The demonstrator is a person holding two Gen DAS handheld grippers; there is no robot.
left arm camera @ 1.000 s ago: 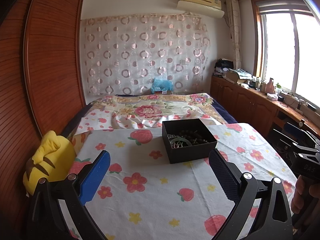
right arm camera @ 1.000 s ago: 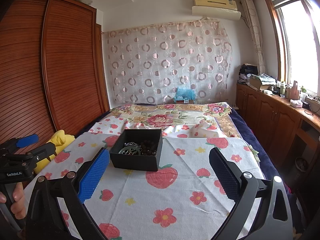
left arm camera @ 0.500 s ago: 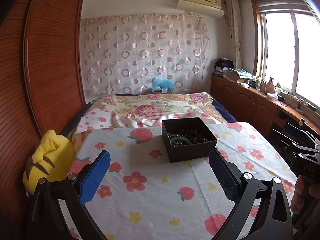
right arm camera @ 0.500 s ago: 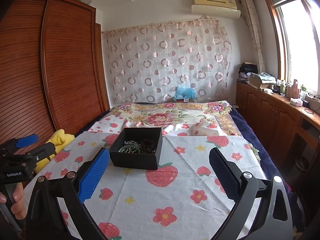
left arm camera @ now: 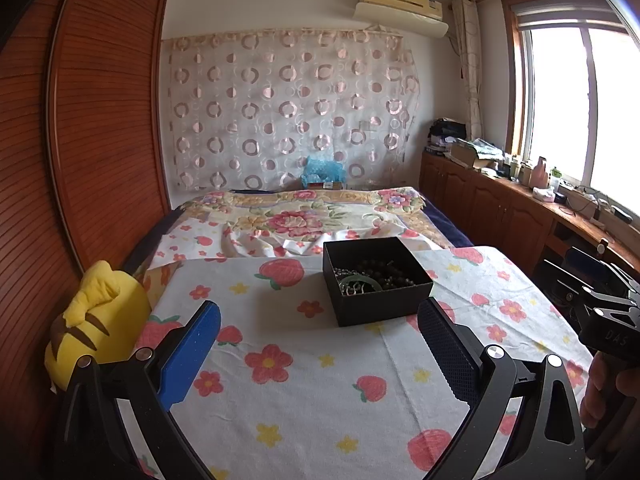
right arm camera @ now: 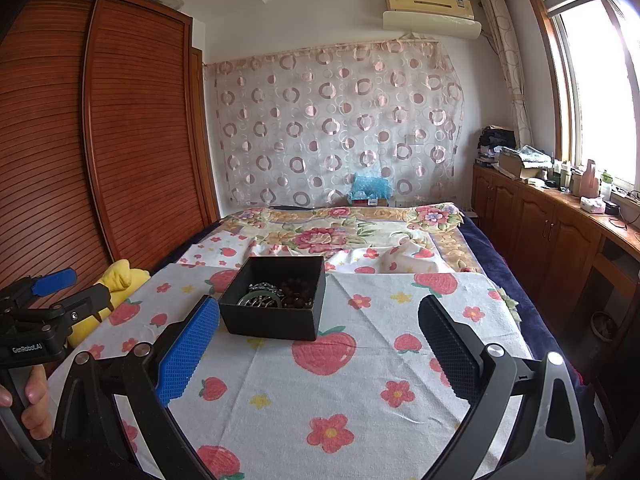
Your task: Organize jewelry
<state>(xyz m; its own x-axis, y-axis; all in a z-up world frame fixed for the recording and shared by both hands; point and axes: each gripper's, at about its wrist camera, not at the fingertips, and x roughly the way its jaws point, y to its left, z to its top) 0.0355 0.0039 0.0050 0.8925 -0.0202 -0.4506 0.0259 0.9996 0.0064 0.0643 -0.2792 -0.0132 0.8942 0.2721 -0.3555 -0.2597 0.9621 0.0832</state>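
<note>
A black open box [left arm camera: 378, 280] sits on the flowered cloth [left arm camera: 304, 360]; it also shows in the right wrist view [right arm camera: 276, 300]. Inside lie a dark bead string [left arm camera: 384, 270], a silver chain [left arm camera: 346, 274] and a green bangle [left arm camera: 362, 282]. My left gripper [left arm camera: 320, 340] is open and empty, held above the cloth short of the box. My right gripper [right arm camera: 320, 340] is open and empty, also short of the box, which lies to its front left. Each gripper shows at the edge of the other's view.
A yellow plush toy [left arm camera: 96, 320] lies at the cloth's left edge by the wooden wardrobe [left arm camera: 80, 140]. A floral quilt [left arm camera: 304, 216] covers the bed behind. Wooden cabinets [left arm camera: 500, 208] with clutter run along the right wall under the window.
The right wrist view has crept slightly forward toward the box. The left gripper has barely moved. Both stay open.
</note>
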